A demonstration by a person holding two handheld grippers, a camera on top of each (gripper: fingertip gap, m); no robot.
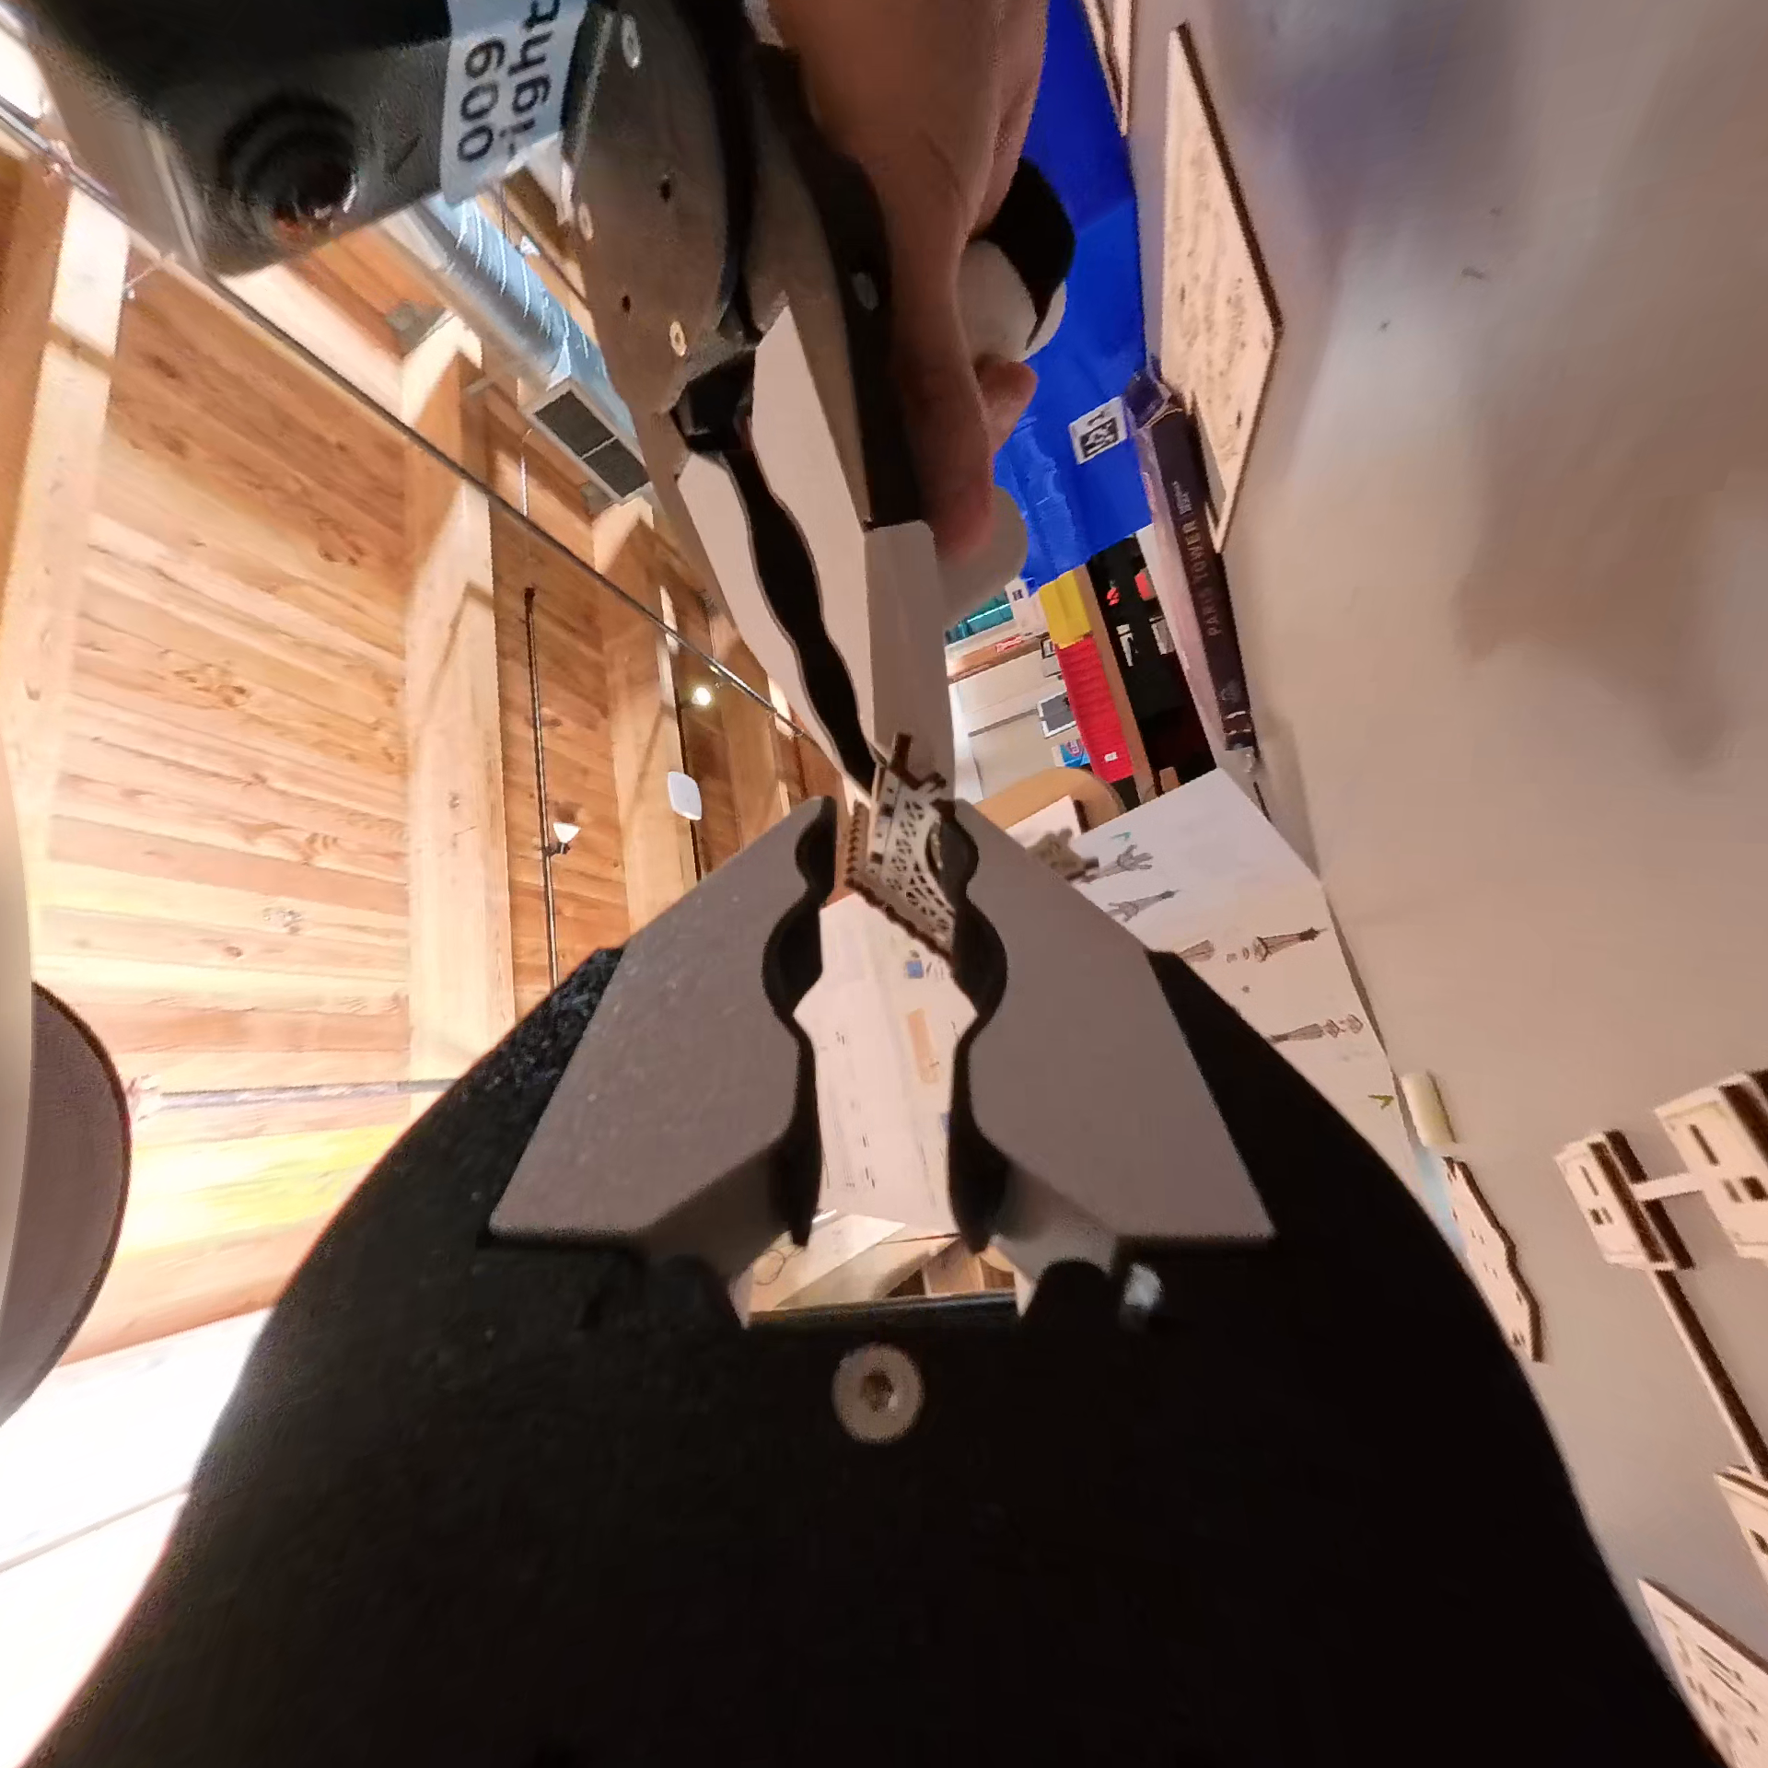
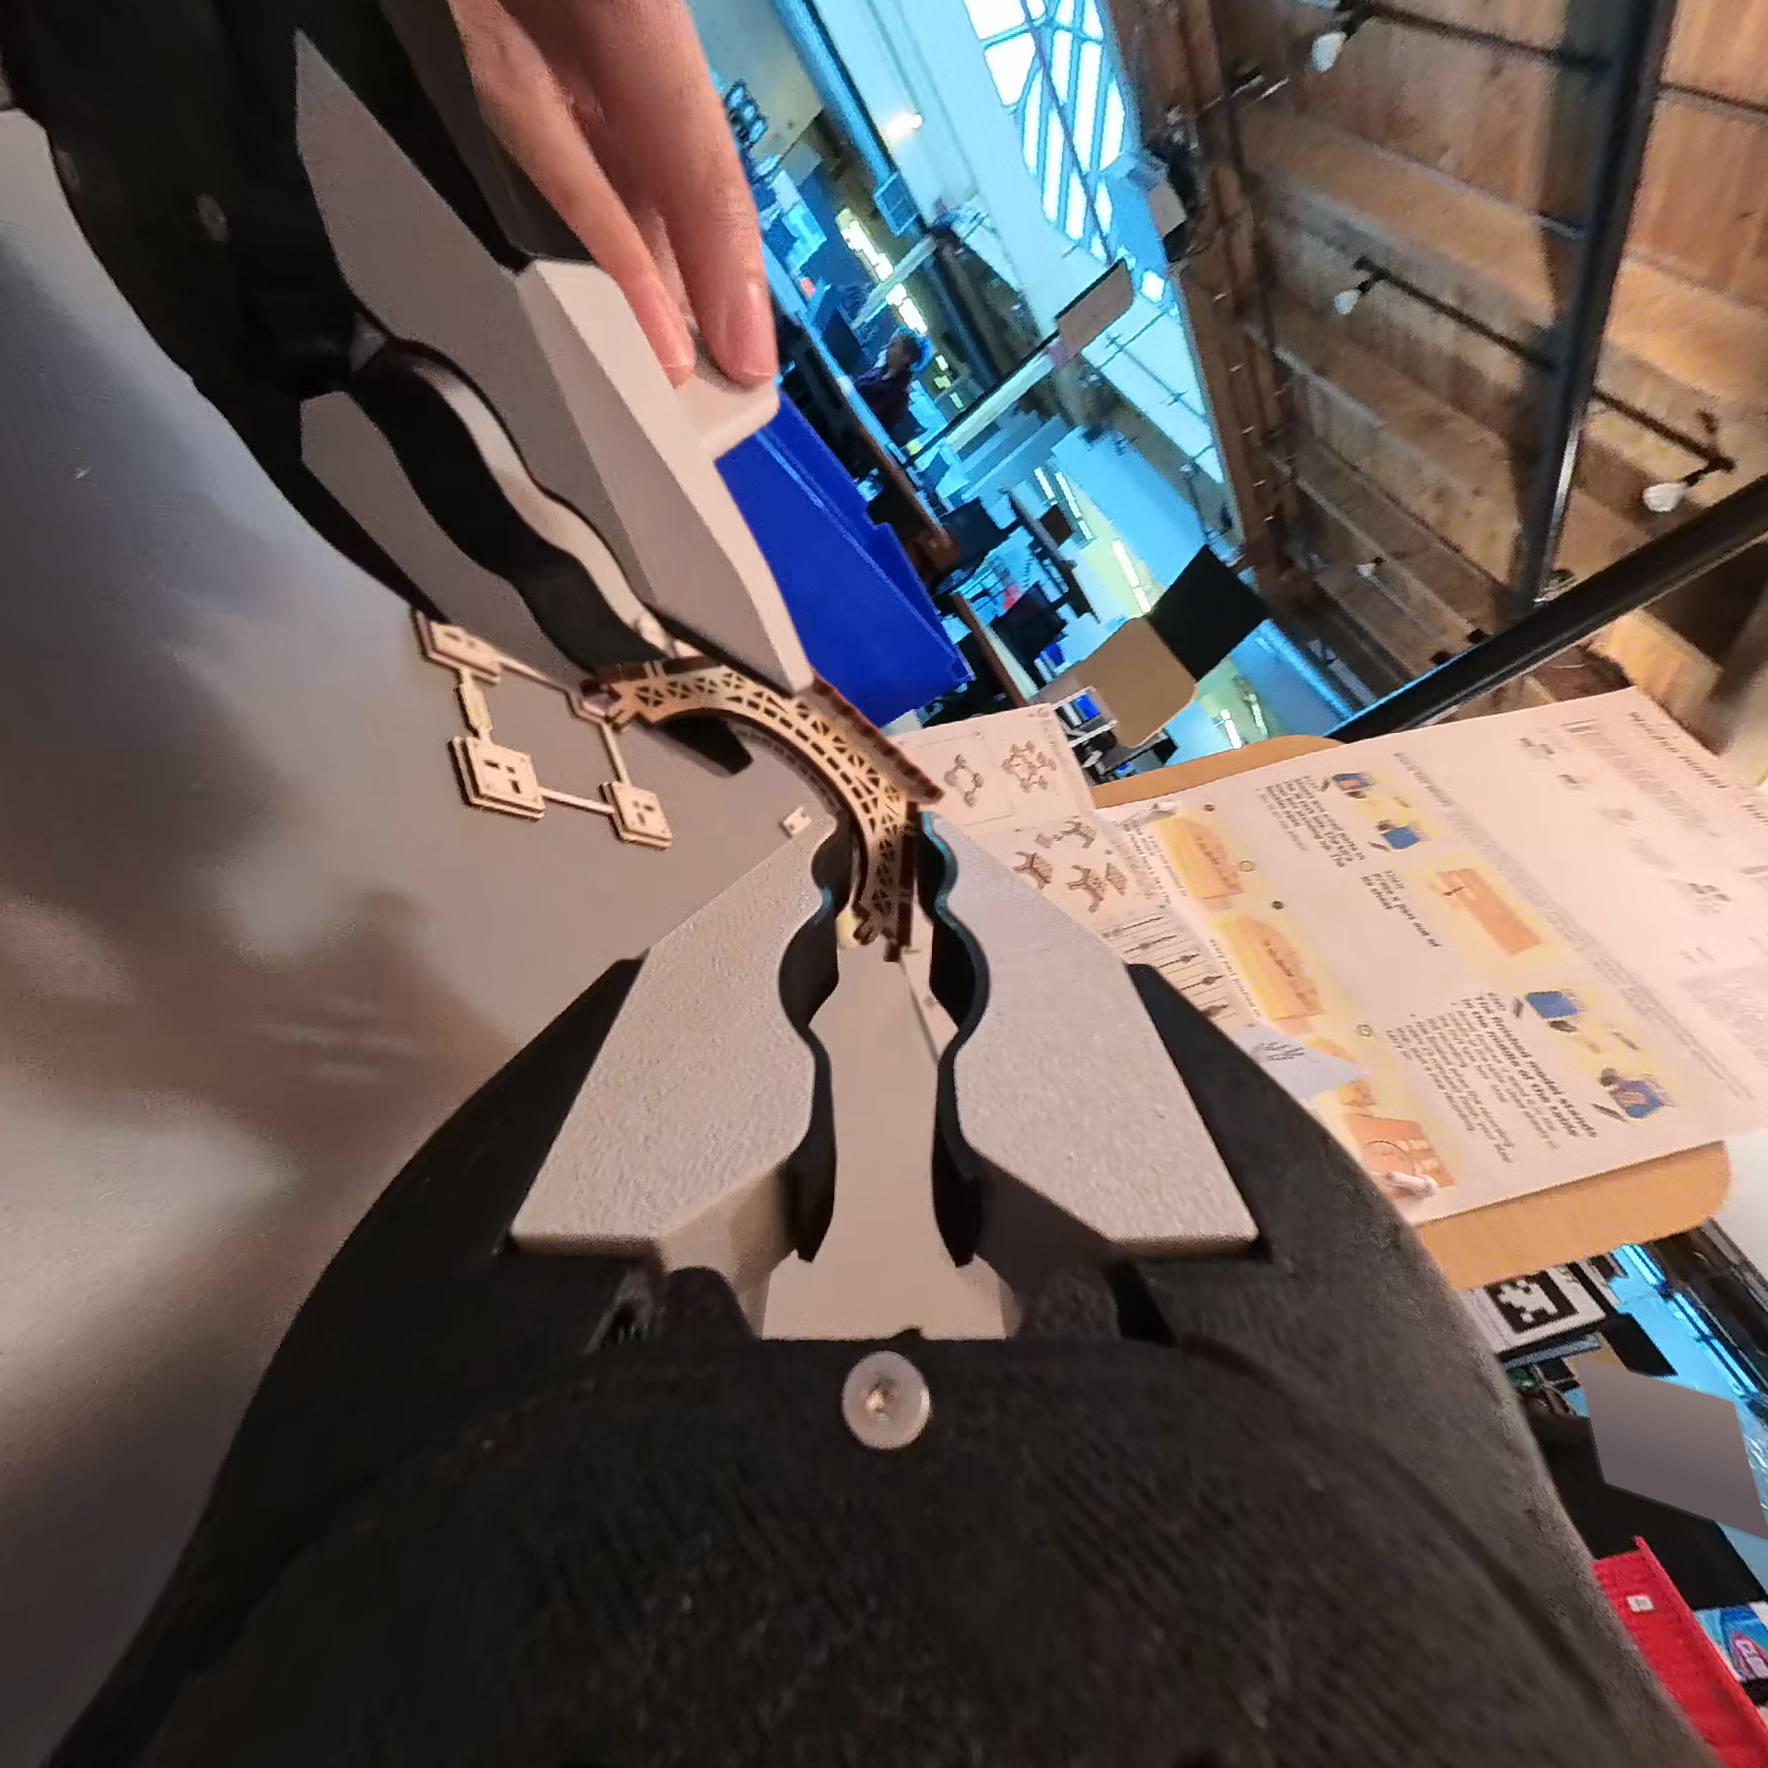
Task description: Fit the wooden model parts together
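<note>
My left gripper (image 1: 895, 842) has its grey fingers closed on one end of a small lattice-cut wooden arch piece (image 1: 904, 861); the piece sits right at the fingertips, tilted, held in the air above the grey table (image 1: 1531, 574). My right gripper (image 2: 885, 861) is clamped on the other end of the same curved arch piece (image 2: 765, 722); from the right wrist view the arch bows from my fingertips up toward the opposite gripper, whose tips meet its far end. In the left wrist view the right gripper (image 1: 885, 765) reaches down from the top of the frame, its tips touching the top edge of the piece; a hand (image 1: 918, 191) wraps its handle. In the right wrist view a hand (image 2: 651, 191) rests on the left gripper's body, fingertips at its white edge.

Beyond the grippers, a flat wooden square frame with corner blocks (image 2: 536, 756) lies on the table just beside the arch; a tiny loose wooden chip (image 2: 794, 820) lies near it. A printed instruction sheet (image 2: 1387, 957) rests on a tan board (image 2: 1579, 1215) farther along; a second sheet with tower drawings (image 1: 1196, 909) shows in the left view. Wooden part sheets (image 1: 1215, 287) and a dark box (image 1: 1196, 574) lie toward the table's far end; a blue bin (image 2: 842, 574) stands behind. More cut wooden blocks (image 1: 1646, 1205) sit on the table, well apart from the held piece.
</note>
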